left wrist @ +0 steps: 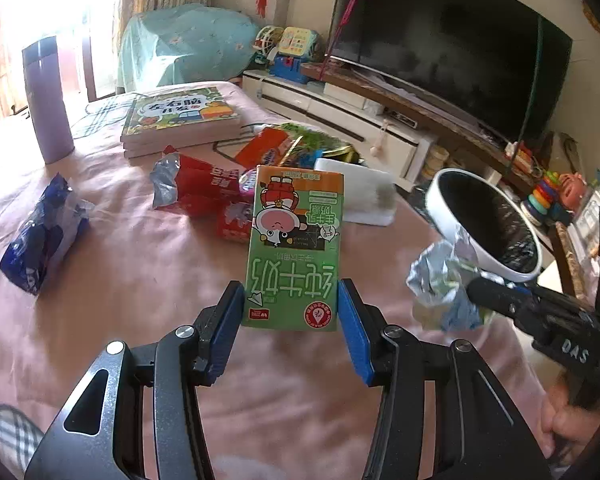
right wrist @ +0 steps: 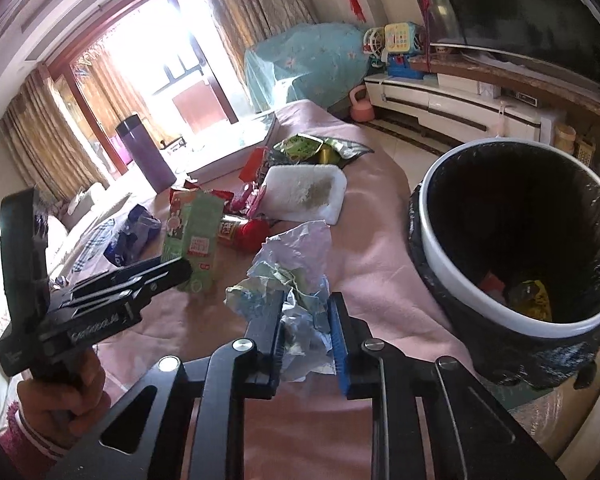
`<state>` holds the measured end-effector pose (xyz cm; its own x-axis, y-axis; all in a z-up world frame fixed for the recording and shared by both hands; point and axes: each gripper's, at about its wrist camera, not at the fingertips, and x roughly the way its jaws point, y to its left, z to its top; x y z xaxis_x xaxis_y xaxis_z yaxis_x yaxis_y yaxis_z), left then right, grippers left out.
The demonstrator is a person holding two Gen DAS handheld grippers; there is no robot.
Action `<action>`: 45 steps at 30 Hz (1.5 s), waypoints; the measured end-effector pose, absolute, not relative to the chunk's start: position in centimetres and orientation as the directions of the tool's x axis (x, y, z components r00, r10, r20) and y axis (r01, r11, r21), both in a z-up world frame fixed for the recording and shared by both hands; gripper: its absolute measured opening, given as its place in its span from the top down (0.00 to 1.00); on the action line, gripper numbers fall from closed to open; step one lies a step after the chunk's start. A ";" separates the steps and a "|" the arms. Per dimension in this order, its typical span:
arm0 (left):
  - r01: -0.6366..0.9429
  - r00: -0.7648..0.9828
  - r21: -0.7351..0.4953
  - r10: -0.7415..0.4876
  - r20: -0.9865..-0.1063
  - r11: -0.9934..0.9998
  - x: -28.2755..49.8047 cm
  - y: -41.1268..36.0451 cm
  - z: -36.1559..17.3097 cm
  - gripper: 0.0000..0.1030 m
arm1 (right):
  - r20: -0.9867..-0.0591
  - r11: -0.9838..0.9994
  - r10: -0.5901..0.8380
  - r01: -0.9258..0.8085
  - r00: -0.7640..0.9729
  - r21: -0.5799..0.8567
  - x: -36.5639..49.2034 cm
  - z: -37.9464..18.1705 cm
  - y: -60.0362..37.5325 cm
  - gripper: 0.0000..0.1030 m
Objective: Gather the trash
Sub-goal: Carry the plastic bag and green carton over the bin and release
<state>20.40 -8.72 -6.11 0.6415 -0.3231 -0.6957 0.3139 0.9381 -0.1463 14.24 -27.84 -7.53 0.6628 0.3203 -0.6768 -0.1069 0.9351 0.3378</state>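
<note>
- Left gripper (left wrist: pixel 291 304) pinches green milk carton (left wrist: pixel 296 248), frame centre, held upright over the pink cloth (left wrist: pixel 140 280).
- Right gripper (right wrist: pixel 306 330) clamps crumpled foil wrapper (right wrist: pixel 296 280), lower centre.
- Black-lined bin (right wrist: pixel 432 248) at right edge, some trash already inside.
- More wrappers (left wrist: pixel 196 192) upper centre on cloth.

Sunlit curtained window (right wrist: pixel 172 60), dark television (left wrist: pixel 452 52) above a white cabinet (left wrist: pixel 340 108), tiled floor (right wrist: pixel 396 148).
</note>
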 end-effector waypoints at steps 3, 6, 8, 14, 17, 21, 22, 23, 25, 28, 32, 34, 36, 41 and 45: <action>0.334 0.640 -0.151 -0.342 -0.688 0.930 19.3 -9.3 -5.4 0.54 | -0.662 0.934 0.317 -0.101 0.679 0.344 13.6 -6.8 -28.6 0.80; 0.357 0.629 -0.166 -0.368 -0.685 0.919 18.4 -10.1 -4.9 0.54 | -0.650 0.932 0.311 -0.088 0.694 0.351 13.1 -6.3 -29.5 0.81; 0.376 0.625 -0.160 -0.378 -0.683 0.913 17.9 -10.9 -4.7 0.54 | -0.643 0.933 0.301 -0.078 0.704 0.352 12.8 -5.9 -30.1 0.81; 0.436 0.616 -0.139 -0.407 -0.674 0.889 16.9 -13.8 -4.0 0.54 | -0.626 0.934 0.262 -0.029 0.735 0.356 11.8 -5.1 -32.8 0.81; 0.459 0.609 -0.134 -0.421 -0.672 0.878 16.6 -15.2 -3.7 0.54 | -0.622 0.934 0.241 -0.003 0.745 0.357 11.5 -4.9 -34.1 0.81; 0.489 0.599 -0.129 -0.439 -0.670 0.863 16.6 -16.9 -3.3 0.54 | -0.612 0.931 0.212 0.033 0.762 0.363 11.0 -4.6 -36.0 0.81; 0.494 0.597 -0.128 -0.443 -0.670 0.860 16.6 -17.3 -3.2 0.54 | -0.610 0.930 0.207 0.040 0.765 0.365 10.9 -4.6 -36.4 0.81; 0.501 0.595 -0.127 -0.447 -0.668 0.856 16.7 -17.7 -3.0 0.54 | -0.608 0.929 0.201 0.048 0.768 0.367 10.8 -4.5 -36.8 0.81; 0.517 0.592 -0.120 -0.455 -0.665 0.848 16.8 -18.7 -2.7 0.54 | -0.604 0.927 0.189 0.062 0.774 0.369 10.7 -4.4 -37.7 0.81; 0.542 0.585 -0.109 -0.467 -0.663 0.833 16.9 -20.3 -2.3 0.54 | -0.599 0.924 0.171 0.084 0.782 0.374 10.8 -4.1 -39.0 0.81; 0.570 0.569 -0.096 -0.476 -0.671 0.816 17.3 -22.5 -2.2 0.54 | -0.596 0.922 0.150 0.107 0.789 0.373 11.0 -4.1 -40.4 0.80; 0.582 0.559 -0.093 -0.481 -0.675 0.808 17.5 -23.4 -2.2 0.54 | -0.596 0.921 0.142 0.115 0.790 0.372 11.1 -4.1 -40.9 0.80; 0.594 0.548 -0.093 -0.487 -0.680 0.799 17.8 -24.3 -2.2 0.54 | -0.599 0.921 0.134 0.125 0.790 0.370 11.3 -4.2 -41.5 0.80; 0.623 0.519 -0.084 -0.491 -0.699 0.778 18.8 -26.6 -2.4 0.54 | -0.608 0.917 0.119 0.149 0.785 0.371 11.9 -4.5 -43.0 0.80; 0.635 0.494 -0.085 -0.488 -0.720 0.767 19.7 -28.1 -2.7 0.54 | -0.610 0.917 0.107 0.160 0.785 0.366 12.3 -4.5 -43.9 0.80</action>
